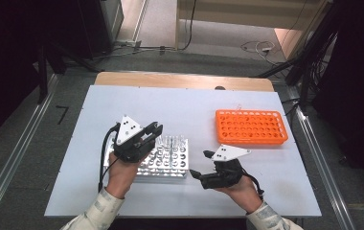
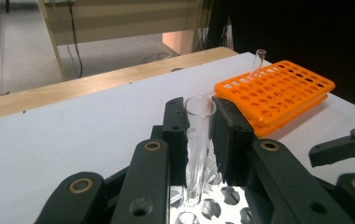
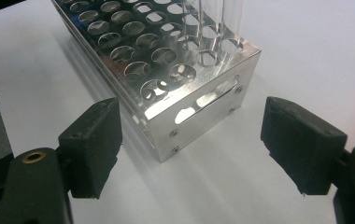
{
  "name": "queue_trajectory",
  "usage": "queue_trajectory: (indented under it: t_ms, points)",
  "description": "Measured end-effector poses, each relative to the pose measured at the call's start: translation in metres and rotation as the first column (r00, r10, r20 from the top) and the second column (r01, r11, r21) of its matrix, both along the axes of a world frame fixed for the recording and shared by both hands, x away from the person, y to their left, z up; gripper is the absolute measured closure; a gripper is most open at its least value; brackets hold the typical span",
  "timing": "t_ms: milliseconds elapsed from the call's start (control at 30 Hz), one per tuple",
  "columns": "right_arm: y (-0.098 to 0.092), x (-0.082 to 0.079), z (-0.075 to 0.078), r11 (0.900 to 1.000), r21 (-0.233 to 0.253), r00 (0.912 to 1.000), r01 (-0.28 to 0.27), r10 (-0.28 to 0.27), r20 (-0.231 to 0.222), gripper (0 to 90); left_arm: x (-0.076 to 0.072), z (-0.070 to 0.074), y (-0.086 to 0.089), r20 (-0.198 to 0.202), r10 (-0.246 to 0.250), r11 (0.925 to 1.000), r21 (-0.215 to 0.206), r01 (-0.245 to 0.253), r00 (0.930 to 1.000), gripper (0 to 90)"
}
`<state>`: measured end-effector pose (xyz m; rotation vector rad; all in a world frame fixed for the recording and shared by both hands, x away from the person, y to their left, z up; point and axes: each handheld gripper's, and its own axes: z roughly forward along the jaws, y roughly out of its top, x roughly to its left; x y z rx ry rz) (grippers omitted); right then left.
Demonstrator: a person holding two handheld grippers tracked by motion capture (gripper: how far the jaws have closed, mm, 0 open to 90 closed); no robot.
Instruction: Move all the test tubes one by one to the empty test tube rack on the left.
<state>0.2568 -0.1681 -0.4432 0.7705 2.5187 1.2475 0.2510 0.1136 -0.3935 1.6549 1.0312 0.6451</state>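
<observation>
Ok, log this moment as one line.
left gripper: shut on glass tube over metal rack | right gripper: open beside rack | orange rack: one tube

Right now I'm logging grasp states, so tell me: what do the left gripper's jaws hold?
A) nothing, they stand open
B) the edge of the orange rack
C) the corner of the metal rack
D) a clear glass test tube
D: in the left gripper view, the left gripper has its jaws closed on an upright clear test tube above the metal rack; the orange rack lies apart.
</observation>
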Motion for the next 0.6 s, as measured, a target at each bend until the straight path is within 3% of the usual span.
queue_trajectory:
  t_ms: [600]
  points:
    - [0.0,0.001,-0.001,1.0,-0.002,1.0,0.003,-0.003,0.003,19.6,0.009,-0.015,-0.006,-0.009,0.029,0.998,0.057,-0.028,0.9995,75.3]
